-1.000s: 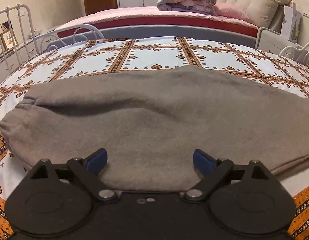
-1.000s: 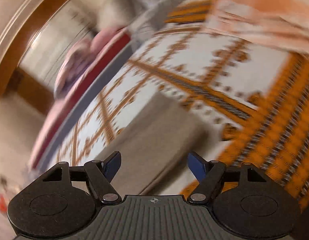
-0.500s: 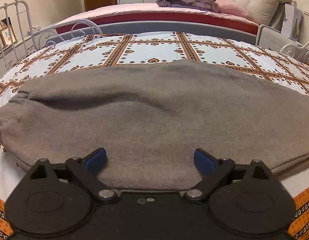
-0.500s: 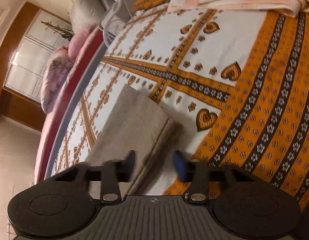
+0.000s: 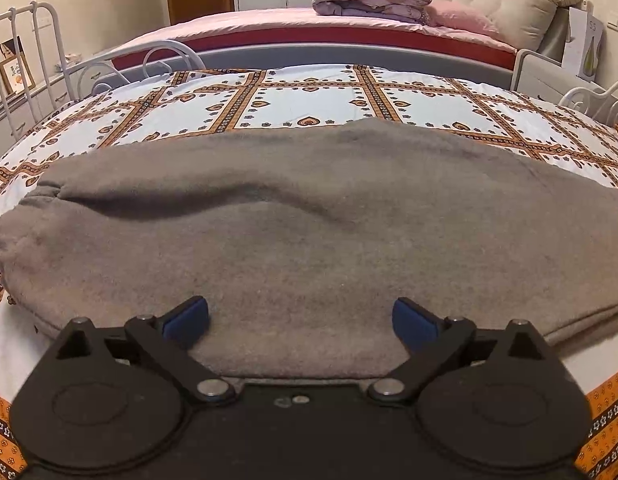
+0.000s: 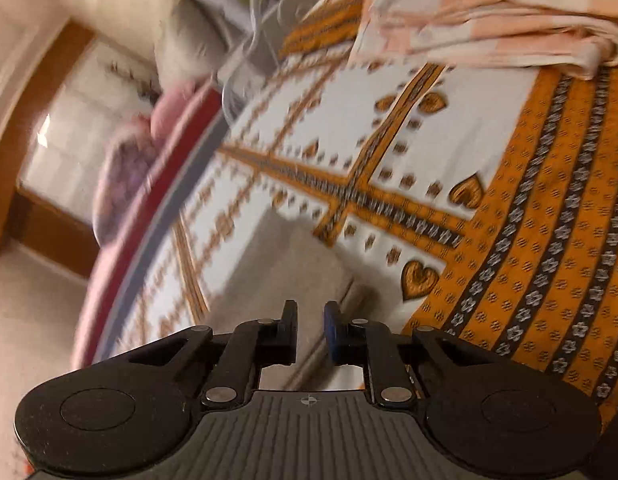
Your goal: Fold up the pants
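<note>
pants (image 5: 309,232): flat on bed (image 5: 329,92), long axis left-right across the left view | left tongs (image 5: 301,320): wide apart over near edge, gripping nothing, jaws just been opening | right tongs (image 6: 311,330): just been closing, nearly together around the pants' end hem, can't tell if pinched yet

Two black hand-held grippers with blue pads

The left gripper (image 5: 301,316) has matte black link arms, round disc-shaped housings, silver pivot screws and blue finger pads (image 5: 187,317). The right gripper (image 6: 310,332) looks the same, but its base plate is grey and ribbed, with a small cross-in-circle mark in the middle
</note>
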`<state>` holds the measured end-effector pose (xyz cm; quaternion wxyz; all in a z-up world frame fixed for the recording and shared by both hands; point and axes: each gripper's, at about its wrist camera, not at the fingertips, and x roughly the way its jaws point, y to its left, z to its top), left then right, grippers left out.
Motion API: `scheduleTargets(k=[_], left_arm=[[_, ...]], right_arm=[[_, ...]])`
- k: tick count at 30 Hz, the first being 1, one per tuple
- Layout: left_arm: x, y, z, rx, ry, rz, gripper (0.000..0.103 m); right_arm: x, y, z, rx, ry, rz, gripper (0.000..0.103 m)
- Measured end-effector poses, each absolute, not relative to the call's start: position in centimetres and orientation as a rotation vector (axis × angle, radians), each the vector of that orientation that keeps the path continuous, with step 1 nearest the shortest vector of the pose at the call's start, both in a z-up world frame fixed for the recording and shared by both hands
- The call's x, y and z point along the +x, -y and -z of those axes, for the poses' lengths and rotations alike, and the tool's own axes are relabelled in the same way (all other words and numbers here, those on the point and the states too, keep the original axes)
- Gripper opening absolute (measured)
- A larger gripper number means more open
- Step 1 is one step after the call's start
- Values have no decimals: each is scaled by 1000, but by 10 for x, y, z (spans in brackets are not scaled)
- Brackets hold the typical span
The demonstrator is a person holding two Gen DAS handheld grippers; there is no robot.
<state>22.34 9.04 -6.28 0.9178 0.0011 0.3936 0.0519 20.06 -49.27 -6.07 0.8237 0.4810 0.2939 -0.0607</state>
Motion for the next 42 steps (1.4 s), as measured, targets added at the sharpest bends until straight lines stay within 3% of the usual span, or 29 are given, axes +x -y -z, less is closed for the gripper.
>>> scheduleTargets(k=[5, 7, 14, 19, 23, 25, 32, 34, 38, 42], left_arm=[[227, -91, 63, 9, -816, -108, 95], [231, -98, 55, -1, -814, -125, 86], [246, -164, 21, -44, -734, -248, 87], [278, -191, 23, -114, -776, -180, 78], [311, -191, 60, 13, -866, -216, 90], [318, -206, 68, -78, -857, -190, 96], [302, -218, 38, -107, -790, -174, 87], [303, -228, 55, -80, -831, -191, 89], [292, -224, 43, -35, -788, -181, 86], [256, -234, 17, -81, -747, -168, 91]], right_arm=[[212, 488, 67, 985, -711, 108, 17], [218, 483, 66, 938, -763, 145, 17], [221, 450, 20, 760, -648, 14, 17], [249, 387, -1, 594, -676, -106, 17], [270, 339, -5, 555, -694, -189, 18], [278, 320, -5, 525, -711, -210, 18], [292, 291, -4, 484, -714, -248, 19], [298, 277, -2, 448, -729, -274, 23], [314, 254, 10, 363, -823, -249, 44], [314, 263, 12, 369, -829, -266, 44]])
